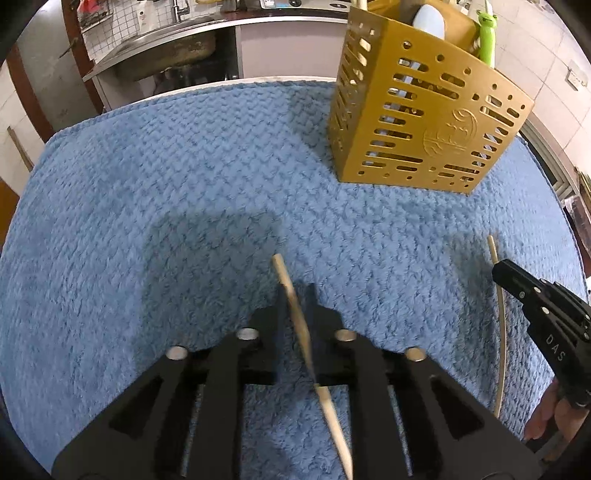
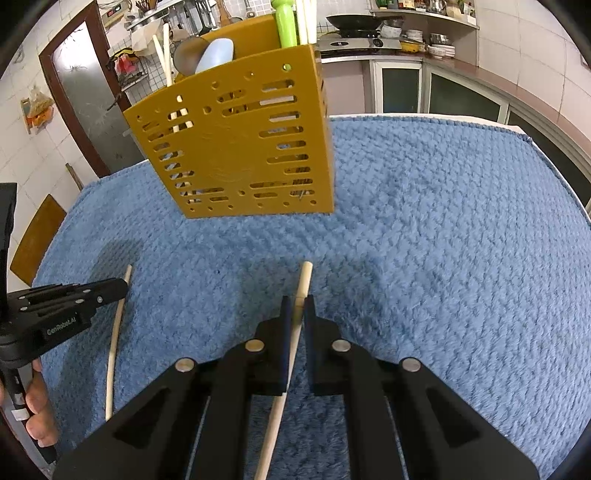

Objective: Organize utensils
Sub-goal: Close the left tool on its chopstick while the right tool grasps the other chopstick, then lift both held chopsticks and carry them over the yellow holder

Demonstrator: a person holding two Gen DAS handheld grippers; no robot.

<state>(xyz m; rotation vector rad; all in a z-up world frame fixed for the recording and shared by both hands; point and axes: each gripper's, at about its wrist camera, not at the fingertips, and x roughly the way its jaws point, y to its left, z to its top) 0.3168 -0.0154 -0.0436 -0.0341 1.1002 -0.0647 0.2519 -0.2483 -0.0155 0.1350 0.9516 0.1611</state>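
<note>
A gold slotted utensil holder (image 1: 424, 122) stands on the blue towel (image 1: 184, 184); it also shows in the right wrist view (image 2: 236, 147), holding chopsticks, spoons and a green utensil. My left gripper (image 1: 297, 295) is shut on a pale wooden chopstick (image 1: 284, 273) just above the towel. My right gripper (image 2: 297, 302) is shut on another chopstick (image 2: 304, 277). Each gripper shows in the other's view, the right gripper (image 1: 498, 273) at the right edge and the left gripper (image 2: 123, 286) at the left, each with its chopstick.
The towel (image 2: 443, 221) covers a white table. A steel sink (image 1: 166, 51) and counter lie behind it. A stove with a wok (image 2: 354, 22) and shelves of dishes stand at the back right. A dark-framed door (image 2: 85, 92) is at the left.
</note>
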